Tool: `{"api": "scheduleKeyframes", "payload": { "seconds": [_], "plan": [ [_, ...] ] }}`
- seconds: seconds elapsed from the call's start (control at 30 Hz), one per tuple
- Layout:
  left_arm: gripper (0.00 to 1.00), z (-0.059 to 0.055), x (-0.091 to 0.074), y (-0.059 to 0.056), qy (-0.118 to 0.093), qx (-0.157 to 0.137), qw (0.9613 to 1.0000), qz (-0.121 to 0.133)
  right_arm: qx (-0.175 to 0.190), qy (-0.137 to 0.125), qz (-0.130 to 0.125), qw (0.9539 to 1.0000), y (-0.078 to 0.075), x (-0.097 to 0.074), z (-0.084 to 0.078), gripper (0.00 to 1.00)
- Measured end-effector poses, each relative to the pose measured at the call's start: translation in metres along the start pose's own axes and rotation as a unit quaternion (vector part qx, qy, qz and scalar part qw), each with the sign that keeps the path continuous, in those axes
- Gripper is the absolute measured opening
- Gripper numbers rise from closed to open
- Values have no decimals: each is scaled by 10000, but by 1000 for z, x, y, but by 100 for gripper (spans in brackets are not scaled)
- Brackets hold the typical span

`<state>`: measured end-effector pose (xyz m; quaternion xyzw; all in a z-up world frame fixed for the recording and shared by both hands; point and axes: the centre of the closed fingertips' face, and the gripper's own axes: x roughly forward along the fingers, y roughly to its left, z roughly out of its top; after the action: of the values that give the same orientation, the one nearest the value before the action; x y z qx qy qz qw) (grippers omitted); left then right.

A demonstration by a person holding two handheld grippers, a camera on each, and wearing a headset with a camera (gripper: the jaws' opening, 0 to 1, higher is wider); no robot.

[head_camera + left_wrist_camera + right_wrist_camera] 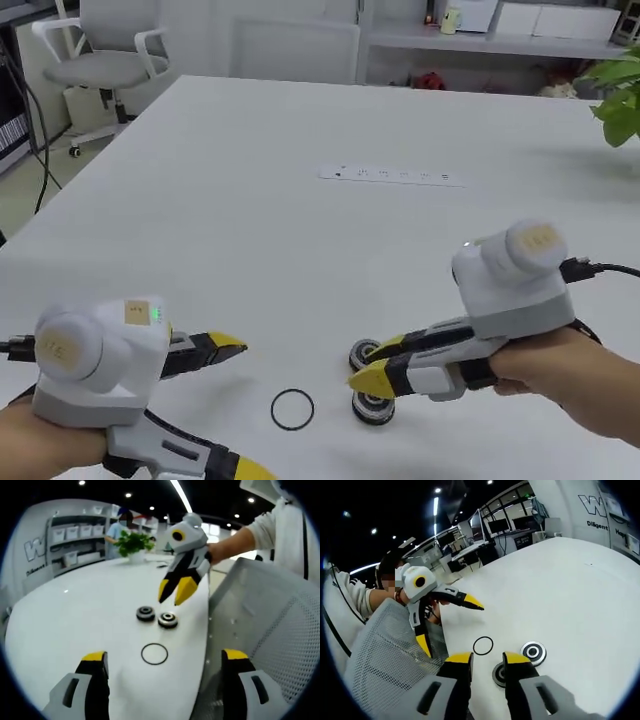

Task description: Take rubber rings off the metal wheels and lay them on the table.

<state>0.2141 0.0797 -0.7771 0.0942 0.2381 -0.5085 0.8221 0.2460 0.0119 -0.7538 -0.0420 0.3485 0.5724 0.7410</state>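
Two metal wheels lie close together near the table's front: one farther back, one nearer me. A loose black rubber ring lies flat to their left. My right gripper hovers just over the wheels, jaws a little apart and holding nothing. In the right gripper view, one wheel sits under the gap and the other wheel is beside the right jaw. My left gripper stands wide open near the ring. In the left gripper view, the ring lies between its jaws, with the wheels beyond.
A white power strip lies mid-table. A green plant stands at the far right edge. An office chair and shelves are behind the table. The table's front edge runs close under both grippers.
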Motion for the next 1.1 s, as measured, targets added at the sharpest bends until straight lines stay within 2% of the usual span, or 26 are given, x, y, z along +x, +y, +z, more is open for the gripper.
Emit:
{"api": "scheduleKeyframes", "payload": {
  "seconds": [0.2, 0.47, 0.9, 1.1],
  "plan": [
    [95, 2, -2, -1, -11, -9, 10000, 2, -160, -245, 42, 9996, 5, -11, 0, 27],
    [95, 6, -6, -4, -15, 34, 10000, -27, -244, -348, 49, 9991, 3, -20, -7, 33],
    [94, 19, -17, -7, -66, 70, 9999, 29, -574, -177, -58, 9982, -1, -31, -19, 40],
    [93, 33, -17, -8, -271, 51, 9996, 7, -678, -185, -71, 9975, 1, -33, -21, 42]
  ]
}}
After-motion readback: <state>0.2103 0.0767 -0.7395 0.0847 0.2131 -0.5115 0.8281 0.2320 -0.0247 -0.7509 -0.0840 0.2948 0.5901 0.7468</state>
